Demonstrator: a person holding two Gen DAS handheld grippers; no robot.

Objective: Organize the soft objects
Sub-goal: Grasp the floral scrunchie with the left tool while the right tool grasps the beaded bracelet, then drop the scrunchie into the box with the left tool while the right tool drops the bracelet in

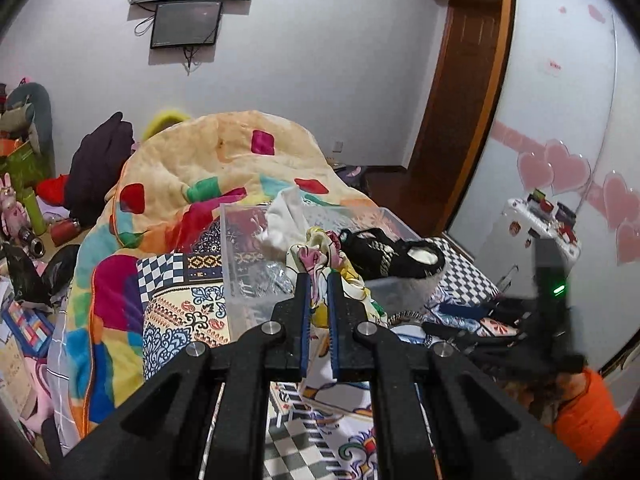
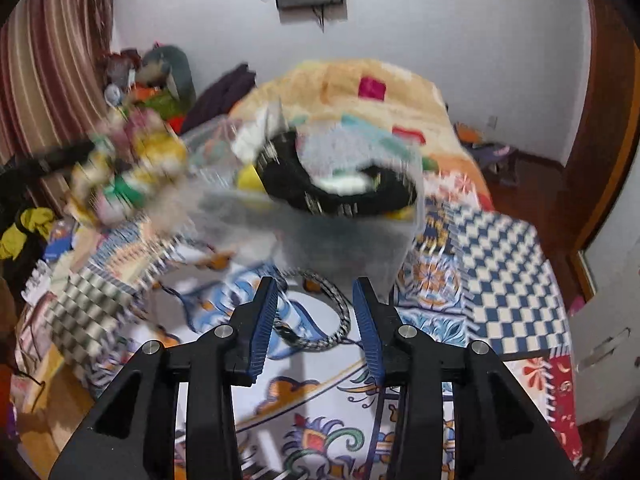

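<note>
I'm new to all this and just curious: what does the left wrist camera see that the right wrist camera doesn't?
Only the left view shows the pink heart decals on the panel, and the left gripper shut on a floral cloth. Only the right view shows the striped curtain and the braided loop between the open right gripper fingers. Both show the clear bin and black knit item.

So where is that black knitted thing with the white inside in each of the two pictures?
Left wrist view: the black knitted item lies right of centre, draped over the near rim of the clear plastic bin, just beyond the left gripper.
Right wrist view: the same item sits at centre, blurred, on top of the bin.
Shared landmark: the colourful patchwork blanket heaped behind the bin.
</note>
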